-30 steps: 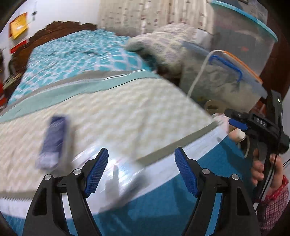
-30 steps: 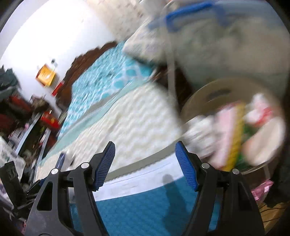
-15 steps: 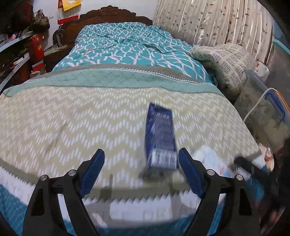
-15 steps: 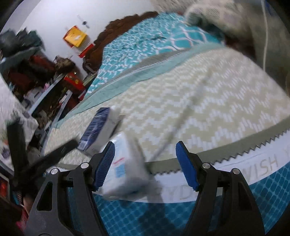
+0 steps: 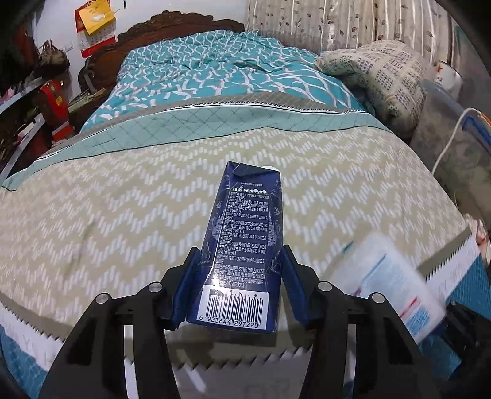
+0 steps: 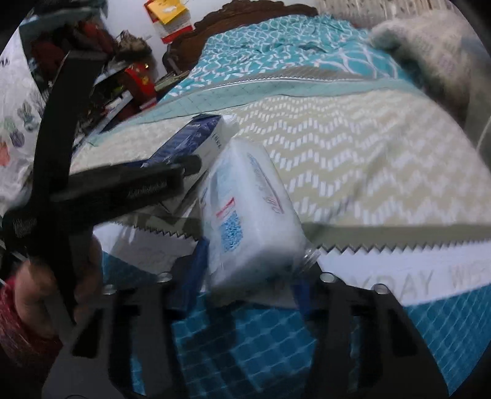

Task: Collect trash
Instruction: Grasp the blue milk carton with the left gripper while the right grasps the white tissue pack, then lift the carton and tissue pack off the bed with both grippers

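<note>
Left gripper (image 5: 236, 291): jaws just closed, blue pads clamping a dark blue rectangular drink carton (image 5: 242, 245), barcode end nearest.
Right gripper (image 6: 248, 285): jaws just closed around a white plastic-wrapped tissue pack (image 6: 251, 214); blurred, apparently gripped.
Pack, left view: at 3 o'clock of the carton.
Beyond, 12 o'clock: beige zigzag-patterned quilt (image 5: 122, 199), then teal wavy-patterned bedding (image 5: 214, 70).

Carved wooden headboard (image 5: 159, 33), patterned curtain (image 5: 337, 24), white wall (image 5: 184, 10).

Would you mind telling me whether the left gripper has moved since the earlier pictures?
Yes. The left gripper swung from the bed's foot edge onto the blue carton, its jaws just closing around it.
</note>
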Demonstrator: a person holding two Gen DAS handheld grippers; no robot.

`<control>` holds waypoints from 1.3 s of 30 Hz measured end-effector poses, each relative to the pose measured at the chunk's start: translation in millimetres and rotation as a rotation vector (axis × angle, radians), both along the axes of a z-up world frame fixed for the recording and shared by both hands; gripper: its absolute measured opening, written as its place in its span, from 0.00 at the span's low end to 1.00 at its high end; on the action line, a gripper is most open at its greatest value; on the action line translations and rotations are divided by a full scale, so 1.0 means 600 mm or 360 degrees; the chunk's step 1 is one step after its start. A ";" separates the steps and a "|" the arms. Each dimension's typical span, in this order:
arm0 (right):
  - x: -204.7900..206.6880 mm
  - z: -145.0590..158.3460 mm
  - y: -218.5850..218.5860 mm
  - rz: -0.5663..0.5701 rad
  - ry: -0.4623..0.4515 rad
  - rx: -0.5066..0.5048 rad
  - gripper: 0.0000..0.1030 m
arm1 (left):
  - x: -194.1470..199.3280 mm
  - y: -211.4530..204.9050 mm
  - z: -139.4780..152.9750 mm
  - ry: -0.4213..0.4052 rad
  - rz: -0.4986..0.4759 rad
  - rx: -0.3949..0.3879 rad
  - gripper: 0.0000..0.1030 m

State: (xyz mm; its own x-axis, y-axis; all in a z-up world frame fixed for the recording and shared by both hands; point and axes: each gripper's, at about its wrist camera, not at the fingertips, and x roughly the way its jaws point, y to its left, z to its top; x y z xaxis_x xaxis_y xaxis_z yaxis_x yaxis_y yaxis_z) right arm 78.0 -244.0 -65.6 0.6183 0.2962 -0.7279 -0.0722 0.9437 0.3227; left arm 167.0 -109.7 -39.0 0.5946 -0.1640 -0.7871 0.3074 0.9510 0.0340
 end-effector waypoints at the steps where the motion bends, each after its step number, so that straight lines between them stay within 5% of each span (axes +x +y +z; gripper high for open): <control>1: -0.007 0.002 0.004 -0.0015 -0.0009 -0.0019 0.45 | -0.013 0.012 0.001 0.0000 -0.0006 -0.0025 0.48; 16: -0.159 0.003 0.004 -0.0256 -0.0045 0.0153 0.41 | -0.158 0.098 0.002 -0.0101 -0.0104 -0.0113 0.48; 23: -0.189 -0.011 -0.021 -0.0405 -0.0011 0.0274 0.56 | -0.177 0.114 0.000 -0.0105 -0.0161 -0.0196 0.48; 26: -0.187 -0.010 -0.010 -0.0343 -0.0055 0.0255 0.74 | -0.177 0.119 0.001 -0.0094 -0.0186 -0.0237 0.48; 29: -0.173 -0.007 0.005 -0.0282 -0.0053 0.0185 0.81 | -0.175 0.123 0.001 -0.0085 -0.0227 -0.0277 0.48; 39: -0.165 -0.005 0.035 -0.0254 -0.0020 -0.0021 0.85 | -0.168 0.127 -0.001 -0.0040 -0.0315 -0.0345 0.50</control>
